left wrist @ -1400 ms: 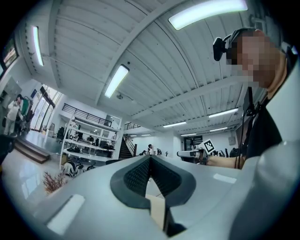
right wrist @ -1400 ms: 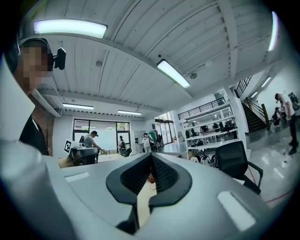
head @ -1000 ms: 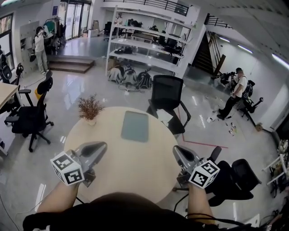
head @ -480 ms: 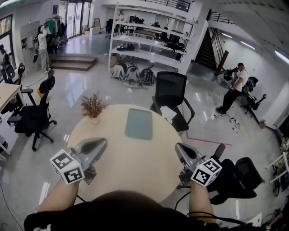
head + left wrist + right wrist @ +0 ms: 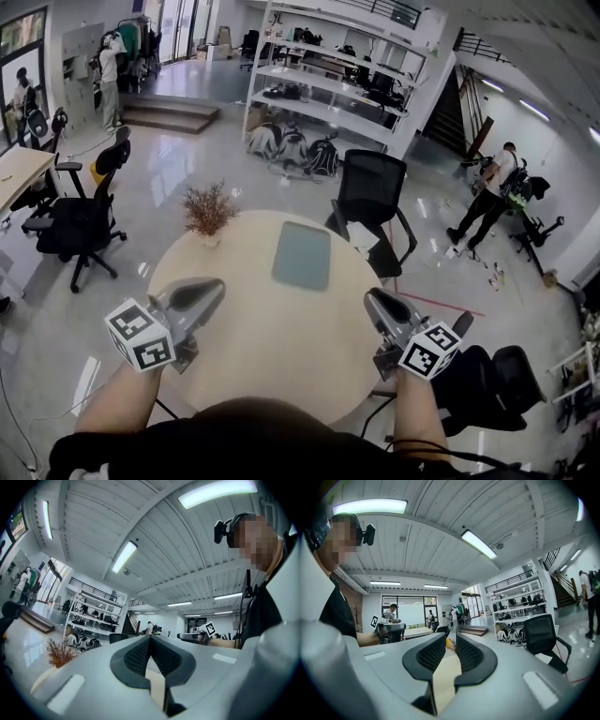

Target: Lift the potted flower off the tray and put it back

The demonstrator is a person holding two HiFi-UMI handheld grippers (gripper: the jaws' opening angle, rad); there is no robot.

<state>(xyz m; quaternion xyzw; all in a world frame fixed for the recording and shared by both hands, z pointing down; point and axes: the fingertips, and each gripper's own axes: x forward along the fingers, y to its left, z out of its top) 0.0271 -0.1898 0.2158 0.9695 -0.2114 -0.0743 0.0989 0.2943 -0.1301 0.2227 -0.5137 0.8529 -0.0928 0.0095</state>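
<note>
The potted flower [image 5: 208, 212], dry brown sprigs in a pale pot, stands on the round table's [image 5: 253, 328] far left rim, off the grey-green tray [image 5: 303, 254]. The tray lies bare at the table's far middle. My left gripper [image 5: 214, 289] hovers over the near left of the table, jaws shut and holding nothing [image 5: 150, 638]; the flower [image 5: 58, 652] shows to its left. Over the near right edge my right gripper [image 5: 371, 298] has just been opening. Only a narrow slit shows between its tips [image 5: 453, 638], with nothing between them.
A black office chair [image 5: 370, 202] stands behind the table, another [image 5: 80, 225] to the far left. More dark chairs [image 5: 487, 375] crowd the near right. White shelving [image 5: 328, 89] lines the back. People stand far off at the left and right.
The head camera has shifted, so the table sits further right in the picture. Both grippers have edged a little forward over the table's near part. Flower and tray have not moved.
</note>
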